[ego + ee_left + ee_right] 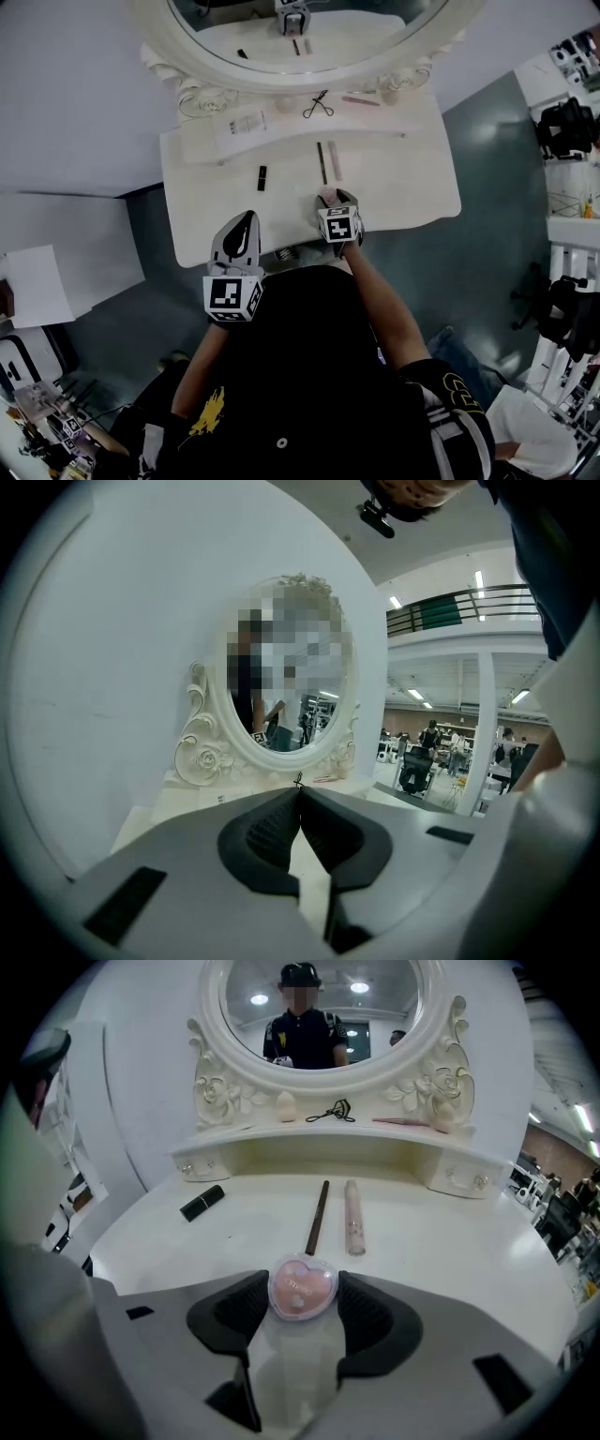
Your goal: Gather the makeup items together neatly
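Our right claw (303, 1284) gapes loosely around the compact (302, 1292), which lies near the pencil (319, 1216) for grouping; our left claw (299, 797) is closed and empty.

A pink heart-shaped compact (302, 1288) lies flat on the white tabletop (450, 1241). Just beyond the compact, a thin brown pencil (318, 1216) and a pale pink tube (353, 1217) lie side by side. A black lipstick (202, 1202) lies well to its left.

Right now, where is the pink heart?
The heart lies on the table between the right gripper's jaws, near the pencil and tube, low in the right gripper view.
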Available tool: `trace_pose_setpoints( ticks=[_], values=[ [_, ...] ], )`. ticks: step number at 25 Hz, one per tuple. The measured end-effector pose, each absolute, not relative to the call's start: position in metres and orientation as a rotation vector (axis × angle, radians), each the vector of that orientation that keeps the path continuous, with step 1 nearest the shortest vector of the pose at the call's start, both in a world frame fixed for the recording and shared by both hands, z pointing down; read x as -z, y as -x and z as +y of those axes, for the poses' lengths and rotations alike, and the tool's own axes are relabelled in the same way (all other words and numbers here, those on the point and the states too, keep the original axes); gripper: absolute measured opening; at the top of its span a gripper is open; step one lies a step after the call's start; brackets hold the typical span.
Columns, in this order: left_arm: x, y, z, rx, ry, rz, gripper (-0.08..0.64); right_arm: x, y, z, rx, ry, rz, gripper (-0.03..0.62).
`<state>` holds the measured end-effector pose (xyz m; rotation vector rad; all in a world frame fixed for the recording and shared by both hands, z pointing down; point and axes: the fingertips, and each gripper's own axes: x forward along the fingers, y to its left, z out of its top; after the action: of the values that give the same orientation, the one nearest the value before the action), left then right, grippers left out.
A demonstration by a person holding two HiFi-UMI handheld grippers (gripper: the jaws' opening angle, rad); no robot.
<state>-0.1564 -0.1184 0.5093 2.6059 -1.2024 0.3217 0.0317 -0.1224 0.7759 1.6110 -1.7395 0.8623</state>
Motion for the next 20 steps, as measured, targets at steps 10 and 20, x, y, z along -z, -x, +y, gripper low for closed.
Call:
trace_pose_setpoints(
  ticks=[10,20],
  values=[
    [-0.506,0.153,-0.117,-0.291,-2.584,-1.253,0.012,-0.743,-0.071,-0.127,-0.706,-1.564,-1.858,0.249],
    [-0.504,0.162,-0.111,-0.340,-2.523,-1.376,0.012,-0.747,-0.135,-0.204,-0.615,-1.460,-1.892,0.249]
  ],
)
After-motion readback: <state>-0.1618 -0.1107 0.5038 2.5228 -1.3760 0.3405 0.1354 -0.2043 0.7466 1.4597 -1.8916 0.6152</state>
